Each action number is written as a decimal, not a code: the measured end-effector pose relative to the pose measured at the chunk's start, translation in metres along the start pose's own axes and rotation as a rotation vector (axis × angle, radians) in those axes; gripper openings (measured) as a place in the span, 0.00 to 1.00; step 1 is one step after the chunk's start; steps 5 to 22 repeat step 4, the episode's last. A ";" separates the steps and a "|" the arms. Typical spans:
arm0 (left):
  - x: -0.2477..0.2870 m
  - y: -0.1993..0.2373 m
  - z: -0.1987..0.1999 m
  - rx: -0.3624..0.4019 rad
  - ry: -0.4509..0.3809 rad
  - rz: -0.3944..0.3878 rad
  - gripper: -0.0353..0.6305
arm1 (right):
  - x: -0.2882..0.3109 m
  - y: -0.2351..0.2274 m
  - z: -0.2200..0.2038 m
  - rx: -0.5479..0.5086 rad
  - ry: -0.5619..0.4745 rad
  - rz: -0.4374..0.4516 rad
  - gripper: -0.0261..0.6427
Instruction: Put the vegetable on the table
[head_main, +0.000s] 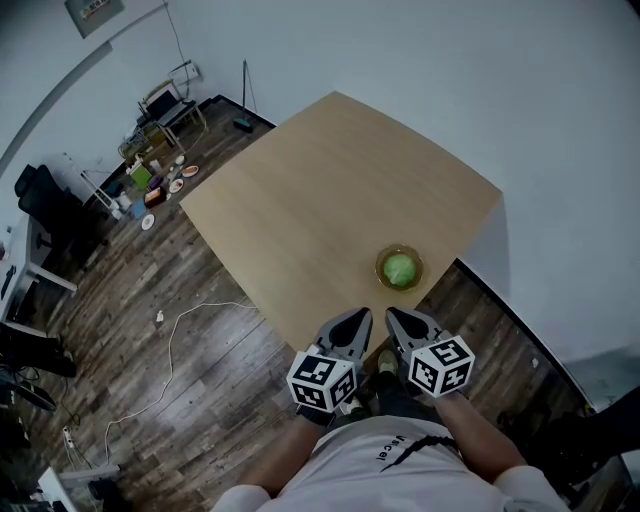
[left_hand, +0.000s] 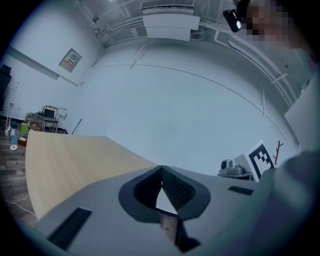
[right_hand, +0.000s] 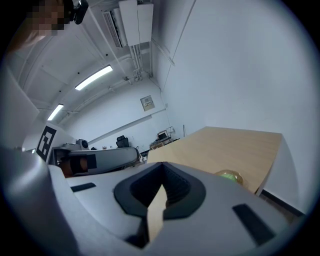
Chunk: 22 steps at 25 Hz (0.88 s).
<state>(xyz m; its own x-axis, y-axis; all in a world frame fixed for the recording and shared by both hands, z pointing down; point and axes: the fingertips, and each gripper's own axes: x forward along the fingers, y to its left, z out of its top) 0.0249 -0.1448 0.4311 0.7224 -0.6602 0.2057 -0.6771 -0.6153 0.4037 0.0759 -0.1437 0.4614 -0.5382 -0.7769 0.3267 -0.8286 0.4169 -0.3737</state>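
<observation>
A round green vegetable (head_main: 399, 269) lies in a small yellowish glass bowl (head_main: 381, 261) near the near right corner of the light wooden table (head_main: 310, 200). The right gripper view shows the vegetable (right_hand: 228, 175) low and to the right of the jaws. Both grippers hover just off the table's near edge, short of the bowl. My left gripper (head_main: 360, 316) is shut with nothing in it, its tips meeting (left_hand: 161, 167). Beside it, my right gripper (head_main: 393, 313) is shut and empty too (right_hand: 161, 164).
A white wall (head_main: 520, 120) runs close behind the table's far and right sides. A white cable (head_main: 175, 350) trails over the dark wood floor on the left. Plates, a small cart and chairs (head_main: 155, 165) crowd the far left corner.
</observation>
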 end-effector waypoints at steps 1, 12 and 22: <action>-0.001 0.000 0.000 -0.001 0.000 0.000 0.07 | 0.000 0.001 -0.001 0.000 0.002 0.000 0.06; -0.003 0.002 -0.002 -0.002 0.000 -0.001 0.07 | 0.003 0.003 -0.004 -0.005 0.006 0.001 0.06; -0.003 0.002 -0.002 -0.002 0.000 -0.001 0.07 | 0.003 0.003 -0.004 -0.005 0.006 0.001 0.06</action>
